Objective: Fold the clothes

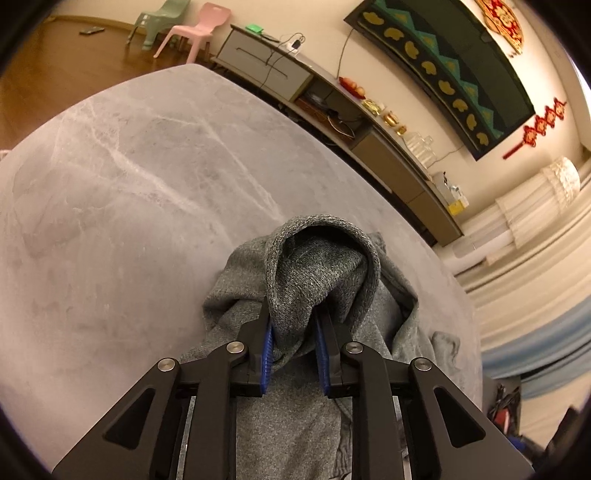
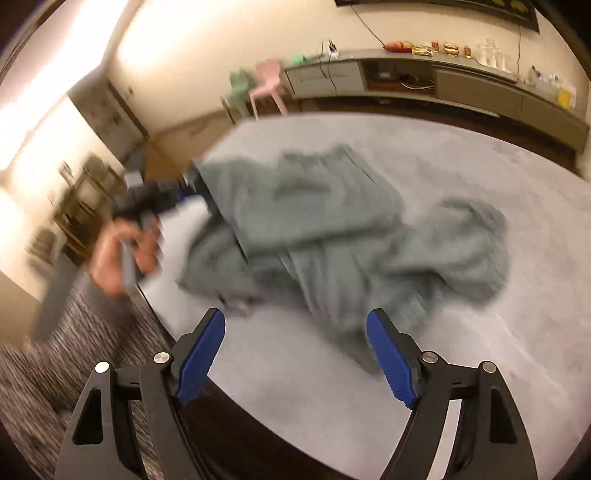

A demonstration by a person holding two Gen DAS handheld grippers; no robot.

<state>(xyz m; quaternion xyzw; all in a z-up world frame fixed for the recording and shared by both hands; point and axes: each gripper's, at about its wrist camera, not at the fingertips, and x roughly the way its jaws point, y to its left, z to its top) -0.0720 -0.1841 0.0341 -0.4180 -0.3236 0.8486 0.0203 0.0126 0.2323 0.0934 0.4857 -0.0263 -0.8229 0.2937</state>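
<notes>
Gripping a ribbed edge of the grey sweater (image 1: 314, 266), the left tongs (image 1: 294, 325) are clenched on the cloth, which is arching up in a hood-like loop just beyond the blue pads (image 1: 267, 350). In the left wrist view the rest of the garment is lying crumpled under and around the tongs at 6 o'clock, on the grey marbled table (image 1: 129, 184). A long media cabinet (image 1: 369, 122) is running along the wall from 12 toward 3 o'clock, with a pink chair (image 1: 195, 31) at 11 o'clock.

In the right wrist view, which is motion-blurred, the right tongs (image 2: 295, 325) are standing released, pads wide apart, hovering over the table's near edge and holding nothing. The sweater is lying bunched at the centre of the table, just beyond the tongs. At 9 o'clock a person's hand (image 2: 122, 254) is holding the left tongs against the sweater's left edge.
</notes>
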